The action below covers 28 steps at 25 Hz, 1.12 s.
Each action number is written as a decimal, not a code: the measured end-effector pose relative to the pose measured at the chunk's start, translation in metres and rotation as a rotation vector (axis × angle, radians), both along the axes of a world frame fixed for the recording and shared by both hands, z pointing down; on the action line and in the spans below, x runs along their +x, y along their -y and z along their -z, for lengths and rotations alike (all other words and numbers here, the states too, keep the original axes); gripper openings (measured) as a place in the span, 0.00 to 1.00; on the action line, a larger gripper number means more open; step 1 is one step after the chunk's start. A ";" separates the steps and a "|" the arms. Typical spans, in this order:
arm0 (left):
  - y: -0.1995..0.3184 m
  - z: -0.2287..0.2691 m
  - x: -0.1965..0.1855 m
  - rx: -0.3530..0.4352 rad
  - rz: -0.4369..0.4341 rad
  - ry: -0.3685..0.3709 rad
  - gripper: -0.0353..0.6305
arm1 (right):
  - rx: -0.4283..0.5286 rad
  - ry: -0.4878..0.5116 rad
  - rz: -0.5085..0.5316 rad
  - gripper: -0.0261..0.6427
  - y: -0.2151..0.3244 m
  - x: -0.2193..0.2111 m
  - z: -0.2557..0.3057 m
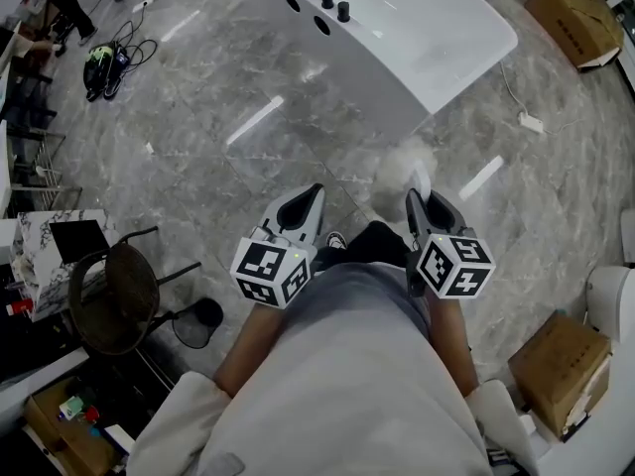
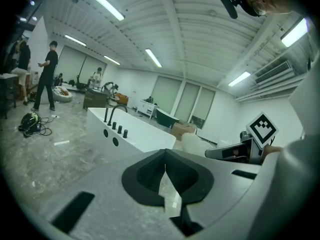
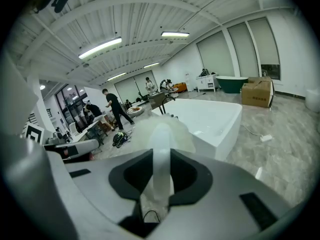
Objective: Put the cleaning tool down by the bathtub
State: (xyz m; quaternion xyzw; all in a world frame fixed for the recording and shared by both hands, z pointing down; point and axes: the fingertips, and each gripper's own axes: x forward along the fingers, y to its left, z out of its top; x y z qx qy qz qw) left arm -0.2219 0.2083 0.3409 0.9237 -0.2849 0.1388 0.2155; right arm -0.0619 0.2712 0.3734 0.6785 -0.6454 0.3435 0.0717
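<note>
Surrounding the bathtub (image 1: 437, 38): cardboard box (image 1: 573, 10), chair (image 1: 119, 300), tangled cables (image 1: 121, 56).

Left claw (image 1: 317, 190) closed, empty; right claw (image 1: 413, 198) clamps cleaning tool (image 3: 161, 151).

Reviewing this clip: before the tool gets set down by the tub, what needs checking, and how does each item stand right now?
1. Grip on the cleaning tool: ok. The right gripper has its jaws closed on the tool's white handle.
2. Left gripper empty: ok. Its jaws are together with nothing between them.
3. Bathtub in sight: ok. It lies straight ahead of both grippers.
4. Landing spot on the floor beside the tub: ok. Bare grey stone shows there.
5. Tool low enough to release: not ok. It is held up in the air by the person's waist.
6. Tool's fluffy head free of the tub wall: cannot tell.
</note>
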 end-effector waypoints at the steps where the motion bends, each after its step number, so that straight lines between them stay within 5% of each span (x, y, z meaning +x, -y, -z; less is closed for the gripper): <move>1: 0.003 0.001 0.001 0.000 0.003 -0.003 0.06 | 0.002 0.004 -0.002 0.15 0.004 0.001 0.000; 14: 0.068 -0.002 0.021 0.012 0.057 -0.006 0.06 | 0.029 0.039 0.005 0.15 0.080 0.036 -0.008; 28: 0.183 -0.003 0.109 0.001 0.061 0.017 0.06 | 0.033 0.077 0.006 0.15 0.208 0.130 -0.018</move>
